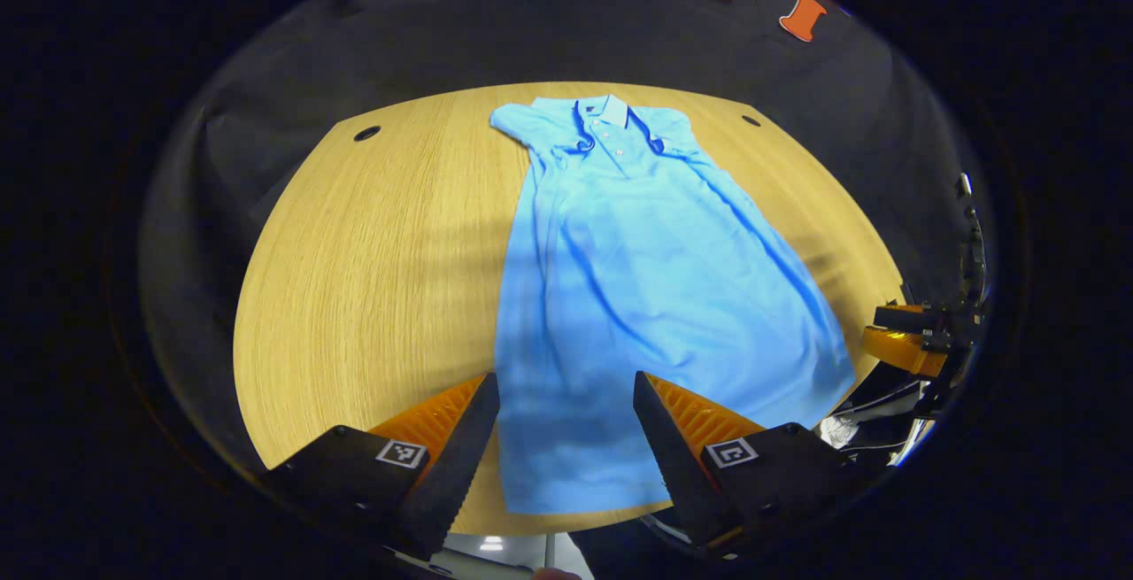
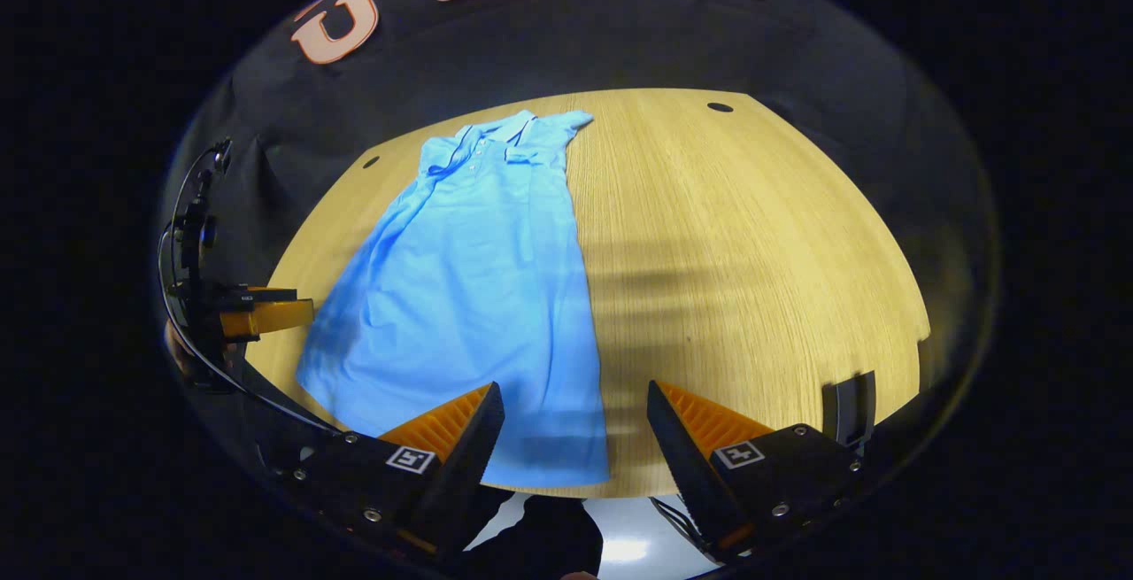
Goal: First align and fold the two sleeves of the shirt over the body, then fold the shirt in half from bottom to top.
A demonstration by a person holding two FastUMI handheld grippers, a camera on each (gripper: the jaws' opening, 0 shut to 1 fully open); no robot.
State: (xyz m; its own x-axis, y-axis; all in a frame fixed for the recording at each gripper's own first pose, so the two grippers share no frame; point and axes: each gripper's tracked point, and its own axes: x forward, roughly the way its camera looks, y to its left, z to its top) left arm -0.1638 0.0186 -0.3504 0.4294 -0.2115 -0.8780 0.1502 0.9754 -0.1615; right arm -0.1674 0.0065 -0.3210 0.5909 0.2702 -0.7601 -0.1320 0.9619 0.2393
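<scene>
on wooden table (image 1: 354, 235), blue shirt (image 1: 637, 279) flat, sleeves folded.

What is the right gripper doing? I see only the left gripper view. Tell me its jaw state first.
Observer: The right gripper is open, with its fingers spread above the near hem corner of the shirt.
Operator: Report what lies to its right.
Observer: The wood of the table, then a small dark upright piece at the near edge. I cannot tell what it is.
Operator: Now give me my left gripper from outside.
Observer: The left gripper hangs at the table edge, off to the side of the shirt's other hem corner.
</scene>
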